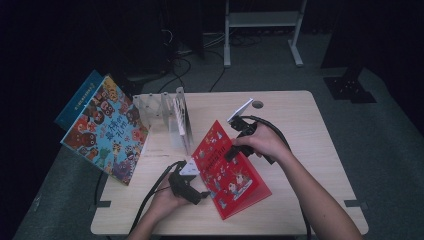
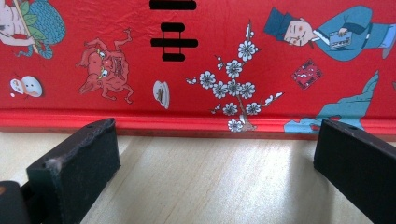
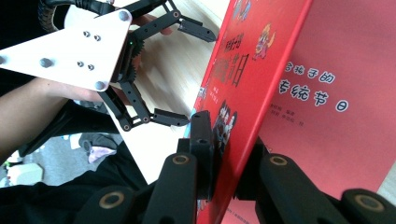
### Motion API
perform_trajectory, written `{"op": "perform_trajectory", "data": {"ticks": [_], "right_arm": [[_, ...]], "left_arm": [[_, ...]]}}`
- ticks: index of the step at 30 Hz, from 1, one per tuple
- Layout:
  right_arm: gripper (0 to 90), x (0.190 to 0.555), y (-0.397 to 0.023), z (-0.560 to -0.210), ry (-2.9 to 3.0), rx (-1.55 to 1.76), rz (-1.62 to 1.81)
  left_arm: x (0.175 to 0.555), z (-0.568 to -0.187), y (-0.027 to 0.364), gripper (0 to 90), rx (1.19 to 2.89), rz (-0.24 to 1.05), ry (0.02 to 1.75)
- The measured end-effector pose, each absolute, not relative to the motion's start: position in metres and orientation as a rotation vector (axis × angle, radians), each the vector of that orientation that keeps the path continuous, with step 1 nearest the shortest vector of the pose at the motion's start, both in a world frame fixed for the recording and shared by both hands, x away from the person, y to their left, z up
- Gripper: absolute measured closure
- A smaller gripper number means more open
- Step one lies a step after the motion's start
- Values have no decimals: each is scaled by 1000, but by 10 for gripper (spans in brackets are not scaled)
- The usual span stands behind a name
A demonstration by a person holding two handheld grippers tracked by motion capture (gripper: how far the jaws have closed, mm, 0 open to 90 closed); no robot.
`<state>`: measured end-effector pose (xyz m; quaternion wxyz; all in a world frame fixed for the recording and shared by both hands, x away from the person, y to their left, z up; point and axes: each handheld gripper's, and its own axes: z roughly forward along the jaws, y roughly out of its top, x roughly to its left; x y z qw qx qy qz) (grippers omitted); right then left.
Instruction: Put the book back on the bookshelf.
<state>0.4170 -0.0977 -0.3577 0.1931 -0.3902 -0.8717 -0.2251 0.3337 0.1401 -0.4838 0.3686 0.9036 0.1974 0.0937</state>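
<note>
**Red book's cover clamped in the right tool, left tool open at its edge**

The red picture book (image 1: 229, 172) lies near the front middle of the bench (image 1: 300, 130), its front cover lifted and tilted up off the pages. The right tool (image 1: 231, 154) comes at it from the far side, and in the right gripper view its two black jaws stand on either face of the raised cover (image 3: 243, 116), pads pressed against it, so the tool grips the cover near its edge. The printed front faces the left jaw and the plain red inside, with white characters, faces the right one.

The left tool (image 1: 200, 187) rests low on the bench just beside the book's left edge. In the left gripper view its jaws stand wide apart with bare wood between them, and the book's red edge (image 2: 196, 122) runs across just beyond their tips, not touching.

Behind, a clear rack (image 1: 165, 112) holds a thin book upright, and a colourful book (image 1: 107, 130) leans at the bench's left.
</note>
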Motion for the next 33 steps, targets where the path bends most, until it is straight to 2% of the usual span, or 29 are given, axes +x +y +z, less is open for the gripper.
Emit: {"op": "perform_trajectory", "data": {"ticks": [9, 19, 27, 33], "right_arm": [[871, 410, -92, -345, -2468, -1174, -663], [874, 404, -107, -315, -2505, -1193, -815], [874, 399, -121, -280, -2502, -1163, -955], [875, 395, -128, -256, -2517, -1161, -1019]], "left_arm": [[334, -484, 145, 0, 2298, 246, 549], [337, -478, 160, 0, 2216, 221, 617], [341, -451, 172, 0, 2104, 203, 621], [346, -428, 164, 0, 2059, 203, 574]]}}
